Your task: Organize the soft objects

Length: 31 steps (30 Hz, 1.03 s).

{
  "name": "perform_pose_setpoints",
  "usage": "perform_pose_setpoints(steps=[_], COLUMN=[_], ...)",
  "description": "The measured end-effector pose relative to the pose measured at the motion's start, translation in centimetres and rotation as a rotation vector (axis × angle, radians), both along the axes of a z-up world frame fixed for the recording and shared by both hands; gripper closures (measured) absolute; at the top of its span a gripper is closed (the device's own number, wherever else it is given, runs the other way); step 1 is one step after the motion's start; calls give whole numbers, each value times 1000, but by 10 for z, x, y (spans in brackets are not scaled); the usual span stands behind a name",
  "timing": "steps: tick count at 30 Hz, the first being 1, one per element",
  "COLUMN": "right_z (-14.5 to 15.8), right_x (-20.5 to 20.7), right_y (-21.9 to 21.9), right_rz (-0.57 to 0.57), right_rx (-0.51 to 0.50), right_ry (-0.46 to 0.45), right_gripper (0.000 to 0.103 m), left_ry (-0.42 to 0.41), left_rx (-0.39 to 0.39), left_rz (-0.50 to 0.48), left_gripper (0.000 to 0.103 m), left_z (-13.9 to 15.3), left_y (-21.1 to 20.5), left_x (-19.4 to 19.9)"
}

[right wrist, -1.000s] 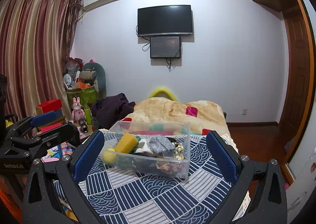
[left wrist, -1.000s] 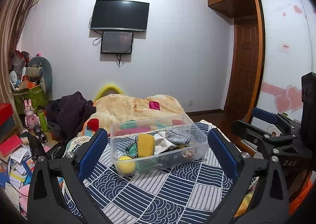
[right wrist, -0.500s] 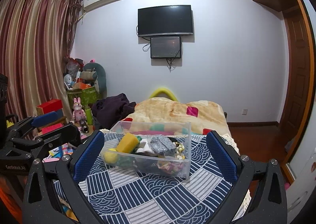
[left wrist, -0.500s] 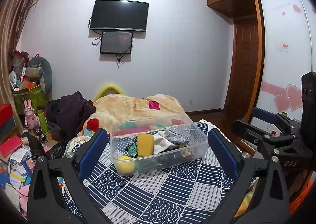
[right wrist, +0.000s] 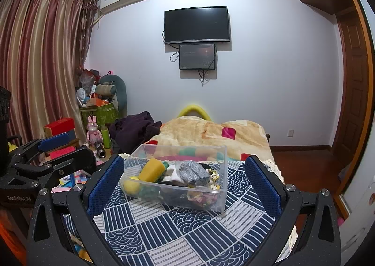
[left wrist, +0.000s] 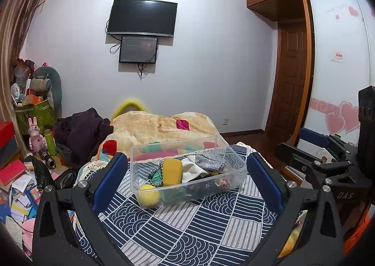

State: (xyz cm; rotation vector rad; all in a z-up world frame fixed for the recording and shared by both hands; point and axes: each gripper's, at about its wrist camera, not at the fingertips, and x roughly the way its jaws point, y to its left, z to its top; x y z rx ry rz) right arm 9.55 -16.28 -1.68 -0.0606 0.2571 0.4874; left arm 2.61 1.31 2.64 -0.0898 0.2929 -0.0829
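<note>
Nothing moved; grippers (left wrist: pixel 187 172) (right wrist: pixel 185 177) wide around bin (left wrist: pixel 187 177).

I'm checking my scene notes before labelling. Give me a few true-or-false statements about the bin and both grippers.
1. The clear plastic bin sits on the blue patterned cloth. True.
2. The left gripper is shut on a sponge. False: it is open and holds nothing.
3. A yellow ball lies inside the bin. True.
4. The right gripper is open. True.
5. The bin is empty. False: it holds a yellow sponge, cloths and the ball.
</note>
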Motion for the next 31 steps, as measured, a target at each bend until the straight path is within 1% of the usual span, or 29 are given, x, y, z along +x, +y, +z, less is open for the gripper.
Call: perform_pose_setpoints(steps=[18,31], right_z=[1,-3], right_x=[-1,5], right_y=[2,2], right_rz=[0,6], right_rx=[0,-1], right_ry=[5,21], right_gripper=[0,0], left_ry=[5,8], left_rx=[6,-1], left_rz=[-26,-21], left_gripper=[0,0], left_z=[-1,-3], left_y=[-4,-3], left_x=[-1,-2])
